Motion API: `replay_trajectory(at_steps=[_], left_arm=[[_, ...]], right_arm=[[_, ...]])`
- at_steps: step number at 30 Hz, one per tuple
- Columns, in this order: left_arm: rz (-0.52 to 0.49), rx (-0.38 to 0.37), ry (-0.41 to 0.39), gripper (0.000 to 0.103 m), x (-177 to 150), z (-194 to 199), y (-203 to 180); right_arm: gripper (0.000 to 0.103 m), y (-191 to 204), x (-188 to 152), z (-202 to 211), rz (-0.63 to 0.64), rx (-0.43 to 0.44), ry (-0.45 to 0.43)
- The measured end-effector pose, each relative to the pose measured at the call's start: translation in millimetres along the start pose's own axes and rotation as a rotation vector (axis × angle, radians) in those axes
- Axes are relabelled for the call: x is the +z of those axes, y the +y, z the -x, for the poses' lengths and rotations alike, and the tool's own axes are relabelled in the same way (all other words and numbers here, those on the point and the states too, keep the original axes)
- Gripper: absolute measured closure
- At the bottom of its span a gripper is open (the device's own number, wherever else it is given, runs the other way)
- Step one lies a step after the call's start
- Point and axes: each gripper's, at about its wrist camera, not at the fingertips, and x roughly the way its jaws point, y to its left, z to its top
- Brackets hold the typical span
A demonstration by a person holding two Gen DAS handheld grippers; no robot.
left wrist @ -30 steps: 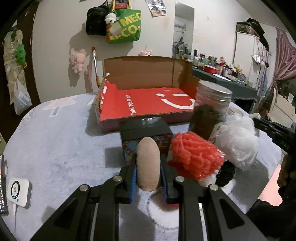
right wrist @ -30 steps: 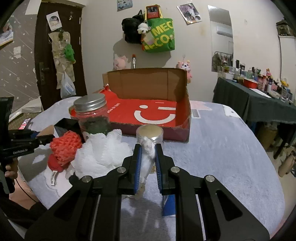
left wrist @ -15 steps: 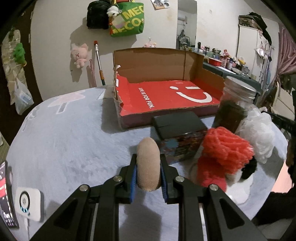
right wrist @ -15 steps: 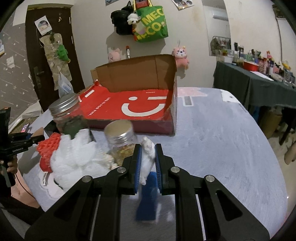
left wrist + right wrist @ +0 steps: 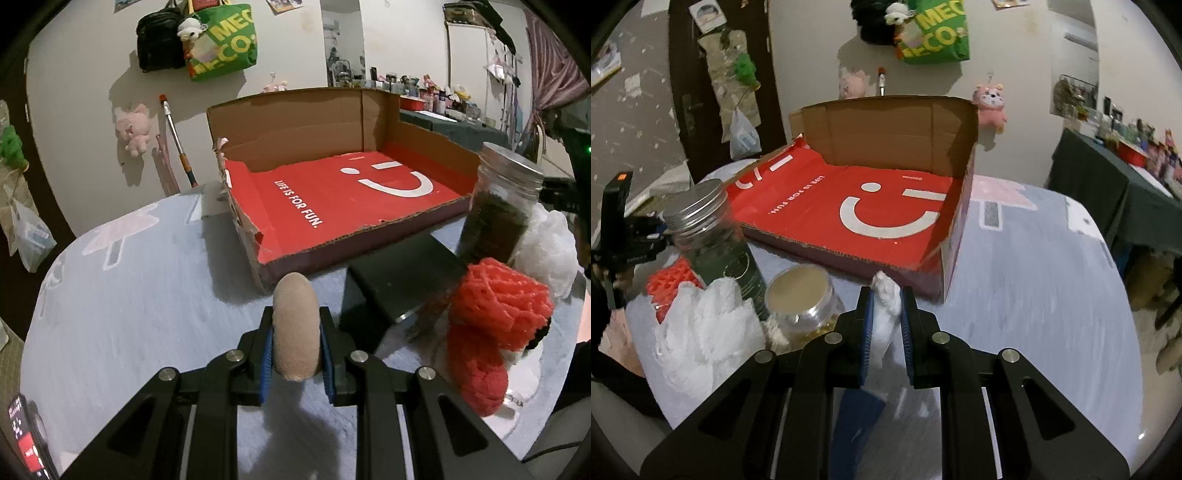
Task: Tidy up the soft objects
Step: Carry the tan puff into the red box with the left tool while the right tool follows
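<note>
My left gripper (image 5: pixel 297 334) is shut on a tan oval sponge (image 5: pixel 295 325), held above the table near the front left corner of the open cardboard box (image 5: pixel 332 206) with its red inside. My right gripper (image 5: pixel 886 314) is shut on a white and blue soft packet (image 5: pixel 884 321), held just short of the box's (image 5: pixel 871 210) front right corner. A red mesh puff (image 5: pixel 495 314) and a white mesh puff (image 5: pixel 701 332) lie on the table by the jars.
A tall dark jar (image 5: pixel 498 210) with a metal lid and a black box (image 5: pixel 399 280) stand right of the left gripper. A short jar (image 5: pixel 799 299) stands left of the right gripper. The round table (image 5: pixel 129 295) has a grey cover.
Both grippers have risen and moved toward the box with their loads. The left one shifted left, away from the black box and puffs. The right one lifted the packet clear of the short jar.
</note>
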Motion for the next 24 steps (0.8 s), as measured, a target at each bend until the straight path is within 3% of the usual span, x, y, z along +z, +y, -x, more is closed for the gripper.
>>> replay_trajectory(at_steps=[15, 24], left_arm=[[-0.056, -0.099, -0.068, 0.080, 63.5, -3.4, 5.1], [0.031, -0.094, 0.065, 0.080, 100.4, -53.6, 0.5]], right_arm=[[0.089, -0.4, 52.0, -24.4, 0.027, 0.134, 0.021], [0.089, 5.1, 86.5, -74.3, 0.010, 0.052, 0.154]])
